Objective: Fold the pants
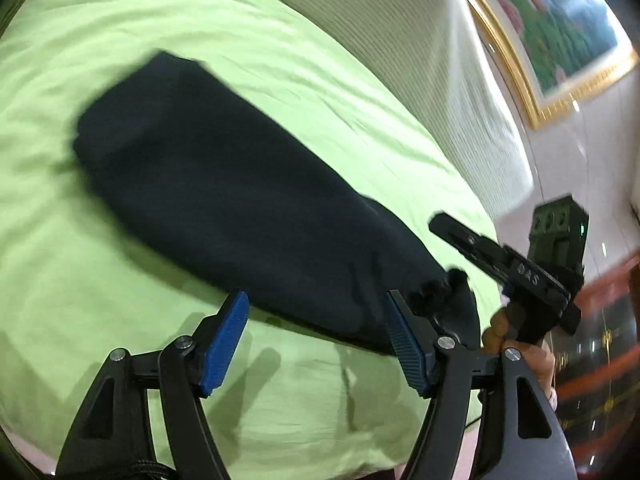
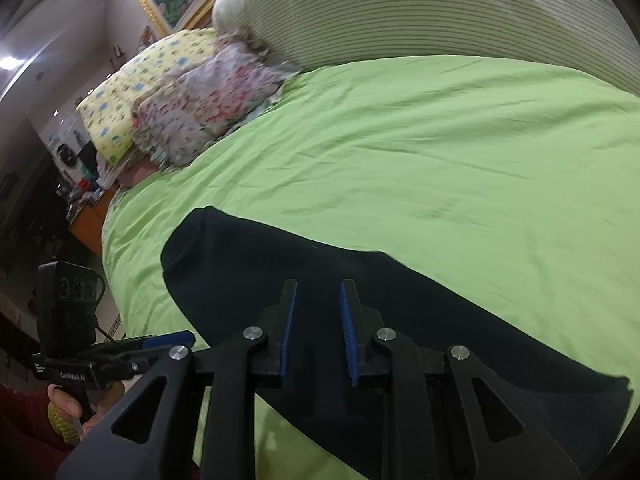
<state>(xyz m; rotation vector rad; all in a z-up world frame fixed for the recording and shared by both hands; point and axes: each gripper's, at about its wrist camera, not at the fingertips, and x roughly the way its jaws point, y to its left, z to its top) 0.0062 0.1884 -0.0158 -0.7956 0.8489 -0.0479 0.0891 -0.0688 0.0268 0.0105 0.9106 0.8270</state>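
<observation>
Dark navy pants [image 1: 224, 196] lie folded lengthwise on a green bedsheet [image 1: 280, 80]. My left gripper [image 1: 316, 320] is open wide, its blue pads on either side of the pants' near edge, holding nothing. The right gripper's body [image 1: 516, 268] shows at the right of the left wrist view, by the pants' gathered end. In the right wrist view the pants [image 2: 320, 264] stretch across the sheet [image 2: 440, 140]. My right gripper [image 2: 318, 308] hovers over them with its jaws slightly apart and nothing between them. The left gripper's body [image 2: 100, 360] shows at lower left.
A striped white bolster [image 2: 400, 12] lies along the far side of the bed. A yellow patterned pillow [image 2: 132, 92] and a floral cloth [image 2: 208, 108] sit at the bed's head. A gold-framed picture [image 1: 552, 32] hangs on the wall. Cluttered furniture [image 2: 60, 184] stands beyond the bed's edge.
</observation>
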